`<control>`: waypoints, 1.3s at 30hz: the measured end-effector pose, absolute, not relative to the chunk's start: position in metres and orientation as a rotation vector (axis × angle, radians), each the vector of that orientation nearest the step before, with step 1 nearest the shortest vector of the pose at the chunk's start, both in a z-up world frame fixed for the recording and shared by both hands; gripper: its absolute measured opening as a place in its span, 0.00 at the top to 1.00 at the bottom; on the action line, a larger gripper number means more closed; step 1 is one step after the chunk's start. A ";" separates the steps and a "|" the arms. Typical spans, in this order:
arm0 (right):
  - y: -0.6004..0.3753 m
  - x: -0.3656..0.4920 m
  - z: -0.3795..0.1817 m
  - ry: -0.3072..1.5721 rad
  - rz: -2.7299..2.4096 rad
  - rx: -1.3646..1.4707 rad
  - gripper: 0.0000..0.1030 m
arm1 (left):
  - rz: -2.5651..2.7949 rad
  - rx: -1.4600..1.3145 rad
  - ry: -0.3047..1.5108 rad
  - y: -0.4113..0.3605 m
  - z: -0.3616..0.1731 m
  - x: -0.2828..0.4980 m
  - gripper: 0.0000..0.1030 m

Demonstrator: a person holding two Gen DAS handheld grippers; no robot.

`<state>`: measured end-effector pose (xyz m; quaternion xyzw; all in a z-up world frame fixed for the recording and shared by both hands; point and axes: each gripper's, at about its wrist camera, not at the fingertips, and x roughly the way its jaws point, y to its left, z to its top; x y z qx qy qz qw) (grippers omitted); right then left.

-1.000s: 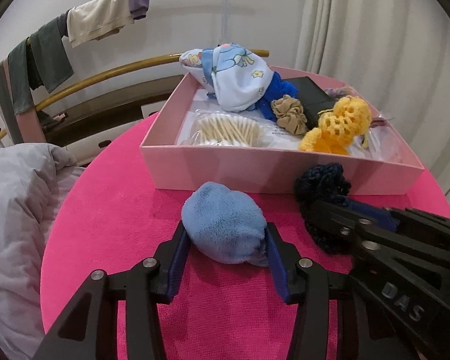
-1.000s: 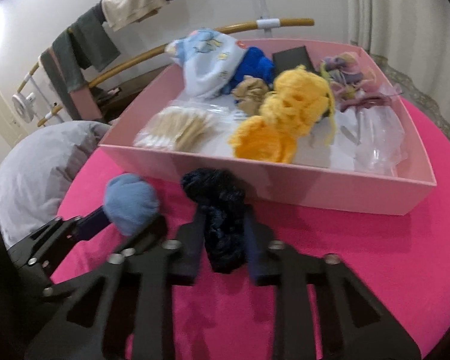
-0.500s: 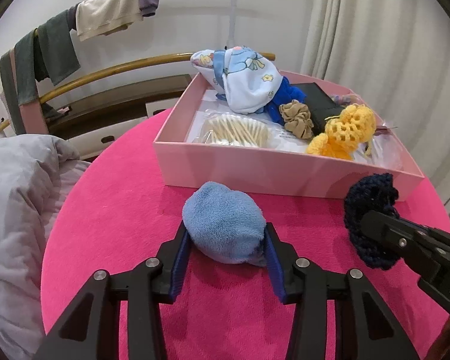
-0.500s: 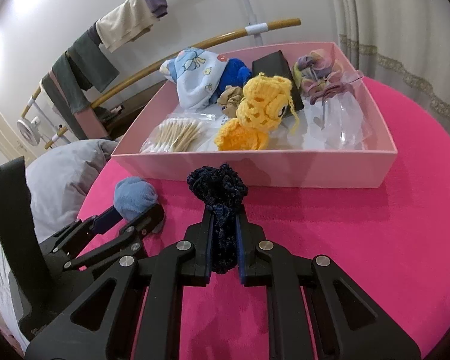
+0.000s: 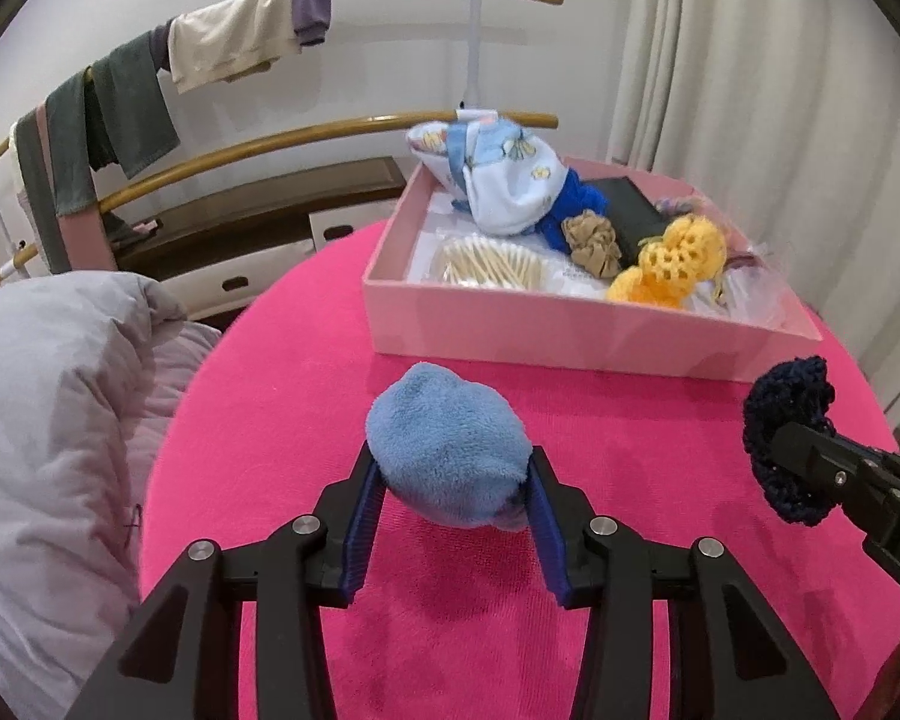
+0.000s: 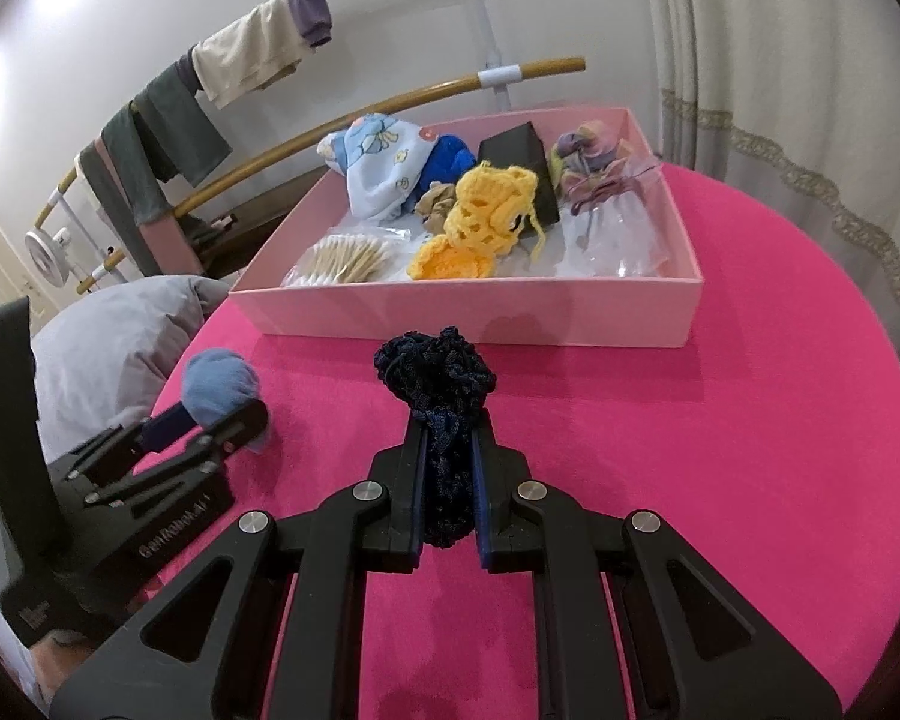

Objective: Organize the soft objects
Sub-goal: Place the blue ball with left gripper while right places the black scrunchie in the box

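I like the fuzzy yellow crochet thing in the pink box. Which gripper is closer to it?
Right, probably. The right gripper, squeezing a dark navy crochet piece, faces the yellow crochet piece; the left gripper, holding a light blue fleece bundle, sits further aside.

Both handheld tools are matte black plastic with angular, cut-out arms. The left gripper (image 5: 450, 501) has blue ribbed pads (image 5: 363, 519) and round silver screws (image 5: 307, 523) at its joints. The right gripper (image 6: 447, 483) is built the same way. White lettering (image 6: 177, 531) runs along the left tool's side.
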<state>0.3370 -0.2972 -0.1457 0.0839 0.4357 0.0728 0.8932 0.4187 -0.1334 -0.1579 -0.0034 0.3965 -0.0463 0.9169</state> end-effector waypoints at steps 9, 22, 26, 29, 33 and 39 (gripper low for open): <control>-0.296 0.322 -0.119 0.853 0.159 0.151 0.89 | -0.104 -0.015 0.750 -0.125 -0.115 0.383 0.59; -0.288 0.335 -0.075 0.776 0.200 0.118 0.89 | -0.113 -0.036 0.676 -0.119 -0.063 0.380 0.59; -0.286 0.356 -0.053 0.749 0.214 0.110 0.89 | -0.124 -0.053 0.650 -0.116 -0.040 0.401 0.59; -0.283 0.374 -0.040 0.742 0.223 0.105 0.88 | -0.127 -0.062 0.636 -0.115 -0.029 0.413 0.59; -0.280 0.401 -0.032 0.754 0.246 0.121 0.88 | -0.140 -0.071 0.632 -0.117 -0.018 0.435 0.59; -0.275 0.439 -0.038 0.800 0.258 0.130 0.88 | -0.158 -0.087 0.649 -0.122 -0.016 0.475 0.59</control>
